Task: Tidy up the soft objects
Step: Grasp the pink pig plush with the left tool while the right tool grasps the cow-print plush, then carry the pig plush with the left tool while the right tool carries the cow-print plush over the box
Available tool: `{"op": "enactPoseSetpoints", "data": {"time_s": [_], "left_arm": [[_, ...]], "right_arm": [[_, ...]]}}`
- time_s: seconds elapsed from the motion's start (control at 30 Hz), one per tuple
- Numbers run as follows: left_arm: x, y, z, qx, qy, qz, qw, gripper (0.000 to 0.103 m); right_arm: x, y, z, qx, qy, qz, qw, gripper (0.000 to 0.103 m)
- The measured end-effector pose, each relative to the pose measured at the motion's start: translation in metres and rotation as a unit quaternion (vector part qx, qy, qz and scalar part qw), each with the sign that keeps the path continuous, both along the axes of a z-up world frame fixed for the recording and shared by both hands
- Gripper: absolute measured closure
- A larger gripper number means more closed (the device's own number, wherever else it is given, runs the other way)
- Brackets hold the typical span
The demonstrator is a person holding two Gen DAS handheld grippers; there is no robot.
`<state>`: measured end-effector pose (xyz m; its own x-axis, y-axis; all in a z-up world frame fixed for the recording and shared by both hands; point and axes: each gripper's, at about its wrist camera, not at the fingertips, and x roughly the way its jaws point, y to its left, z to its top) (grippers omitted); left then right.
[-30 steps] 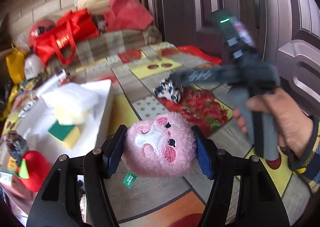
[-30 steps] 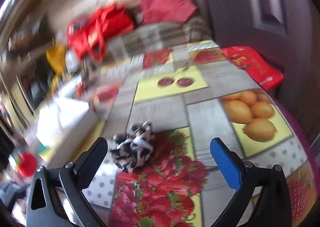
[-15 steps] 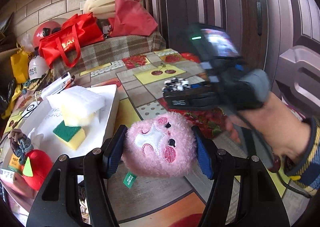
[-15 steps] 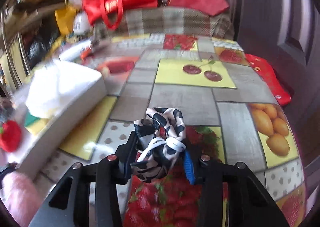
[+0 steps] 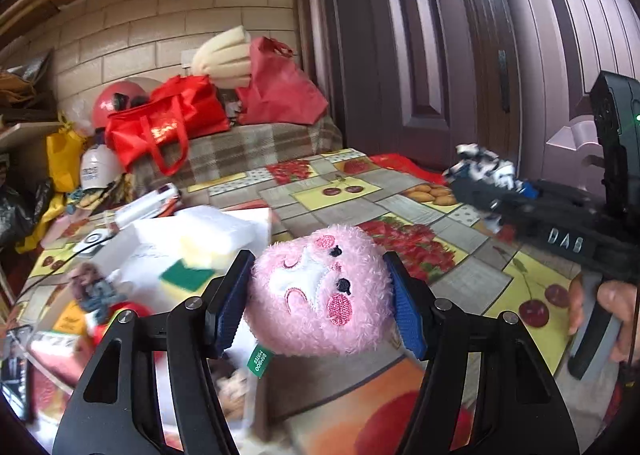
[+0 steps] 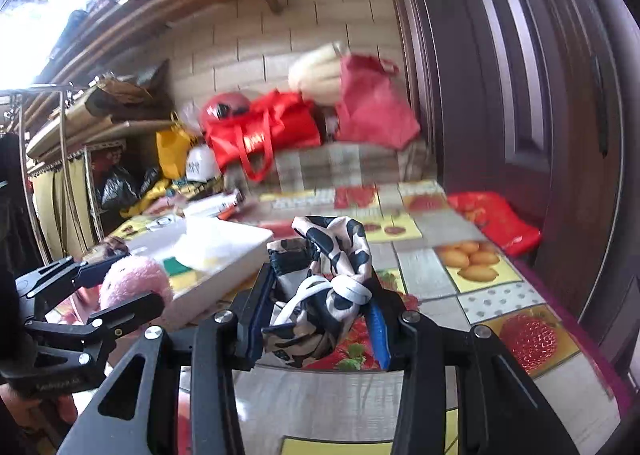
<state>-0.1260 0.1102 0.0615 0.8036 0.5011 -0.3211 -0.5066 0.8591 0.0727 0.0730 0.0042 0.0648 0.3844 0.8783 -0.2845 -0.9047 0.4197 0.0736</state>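
Observation:
A fluffy pink plush toy [image 5: 320, 291] with a stitched face and a green tag is clamped between the blue pads of my left gripper [image 5: 318, 307], held above the table. From the right wrist the same pink plush [image 6: 134, 281] shows at lower left in the left gripper [image 6: 116, 285]. My right gripper [image 6: 318, 319] is shut on a black-and-white cow-print scrunchie [image 6: 320, 287], lifted off the fruit-print tablecloth [image 6: 496, 299]. In the left wrist view the right gripper [image 5: 486, 179] carries the scrunchie [image 5: 482, 167] at the right, a hand on its grip.
A white tray [image 5: 256, 219] at the left holds white and yellow-green sponges [image 5: 208, 243], a red plush and a hair tie. Red bags [image 5: 168, 127] and a helmet lie on a plaid bench behind. A dark door [image 5: 440, 55] flanks the table's right edge.
My right gripper closed on the scrunchie where it lay on the strawberry print and lifted it clear of the table. My left gripper, still gripping the pink plush, swung towards the tray.

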Motion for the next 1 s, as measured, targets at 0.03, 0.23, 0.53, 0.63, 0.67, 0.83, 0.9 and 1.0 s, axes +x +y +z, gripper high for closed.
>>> {"op": "enactPoseSetpoints", "data": {"time_s": [0.03, 0.23, 0.53, 0.63, 0.67, 0.83, 0.9, 1.0], "left_arm": [[-0.009, 0.006, 0.0, -0.003, -0.003, 0.01, 0.9999, 0.038], [-0.052, 0.046, -0.002, -0.032, -0.023, 0.079, 0.9961, 0.038], [-0.073, 0.068, -0.005, -0.026, -0.021, 0.114, 0.9929, 0.038], [-0.076, 0.074, -0.005, -0.03, -0.025, 0.125, 0.9914, 0.038], [-0.077, 0.076, -0.006, -0.034, -0.027, 0.127, 0.9909, 0.038], [-0.079, 0.077, -0.006, -0.034, -0.03, 0.132, 0.9902, 0.038], [-0.078, 0.076, -0.006, -0.031, -0.029, 0.132, 0.9903, 0.038], [-0.078, 0.075, -0.006, -0.035, -0.03, 0.133, 0.9901, 0.038]], "right_arm": [[-0.005, -0.003, 0.003, 0.011, -0.006, 0.001, 1.0, 0.061], [0.003, 0.008, -0.001, -0.008, 0.012, -0.004, 1.0, 0.061], [-0.008, 0.015, -0.005, -0.034, 0.0, 0.003, 0.999, 0.06], [-0.015, 0.026, -0.006, -0.04, -0.01, 0.015, 0.999, 0.06], [-0.017, 0.029, -0.007, -0.042, -0.014, 0.019, 0.999, 0.06], [-0.032, 0.048, -0.008, -0.052, -0.033, 0.037, 0.997, 0.06], [-0.035, 0.051, -0.007, -0.049, -0.035, 0.038, 0.997, 0.06], [-0.036, 0.051, -0.007, -0.048, -0.037, 0.038, 0.997, 0.059]]}}
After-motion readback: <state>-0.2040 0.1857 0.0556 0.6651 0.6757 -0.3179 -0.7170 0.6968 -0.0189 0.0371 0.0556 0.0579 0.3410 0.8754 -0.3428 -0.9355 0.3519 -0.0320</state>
